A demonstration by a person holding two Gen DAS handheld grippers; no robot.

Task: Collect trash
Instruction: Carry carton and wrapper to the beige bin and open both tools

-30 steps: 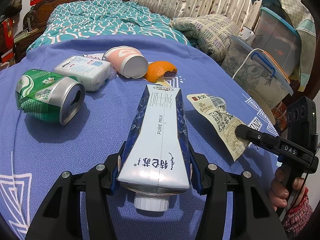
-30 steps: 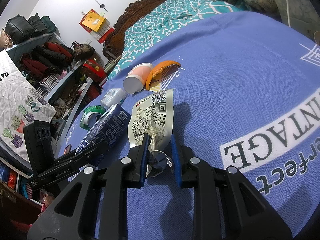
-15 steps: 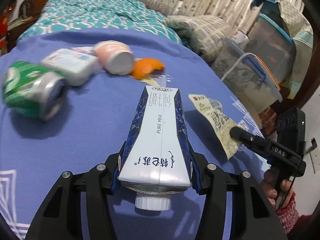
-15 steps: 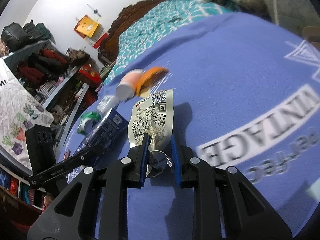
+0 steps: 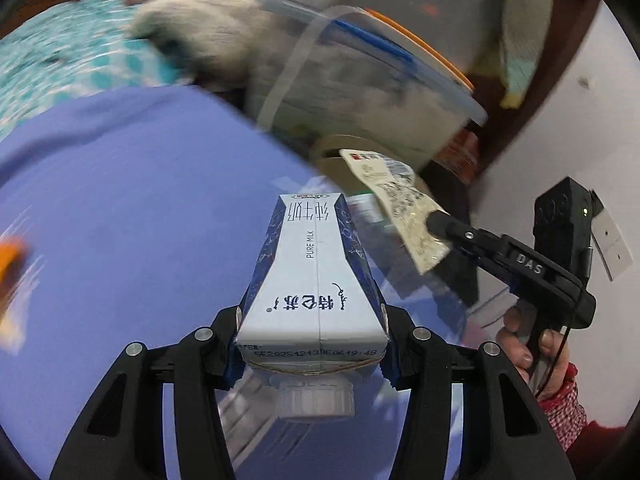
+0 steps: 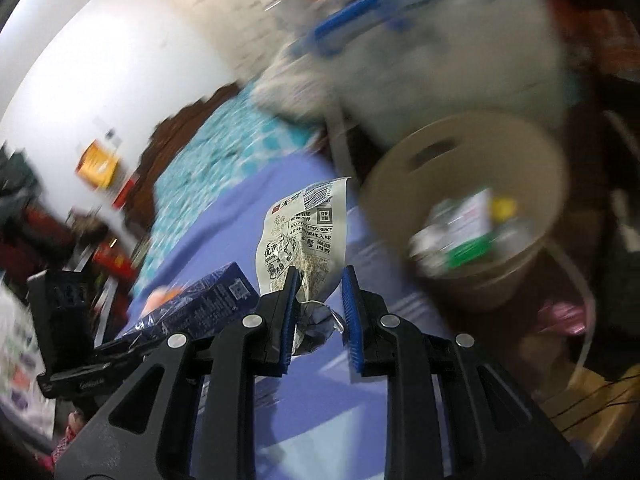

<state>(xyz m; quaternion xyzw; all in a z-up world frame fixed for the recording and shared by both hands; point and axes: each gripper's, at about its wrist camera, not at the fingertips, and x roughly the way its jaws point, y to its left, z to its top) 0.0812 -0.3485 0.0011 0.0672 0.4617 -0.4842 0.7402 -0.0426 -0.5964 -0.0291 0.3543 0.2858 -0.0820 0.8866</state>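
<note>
A blue and white milk carton (image 5: 312, 276) sits cap-end toward the camera between the pads of my left gripper (image 5: 312, 344), which is shut on it. To the right, my right gripper (image 5: 436, 220) pinches a printed snack wrapper (image 5: 396, 204). In the right wrist view that wrapper (image 6: 308, 232) stands up between the blue pads of the right gripper (image 6: 318, 296), shut on its crumpled lower end. A round tan bin (image 6: 460, 140) lies just ahead to the right, with green and white packaging (image 6: 460, 236) inside. The carton (image 6: 200, 304) shows at lower left.
The blue tablecloth (image 5: 140, 184) ends near the tan bin (image 5: 340, 152). Behind it stand clear storage boxes (image 5: 360, 80) with blue and orange lids. A blurred orange peel (image 5: 10, 256) lies at far left. A hand (image 5: 528, 344) holds the right gripper's handle.
Both grippers have swung right, away from the can, cup and tissue pack, which have left the view. The tan bin has come close ahead. Both grips hold as before.
</note>
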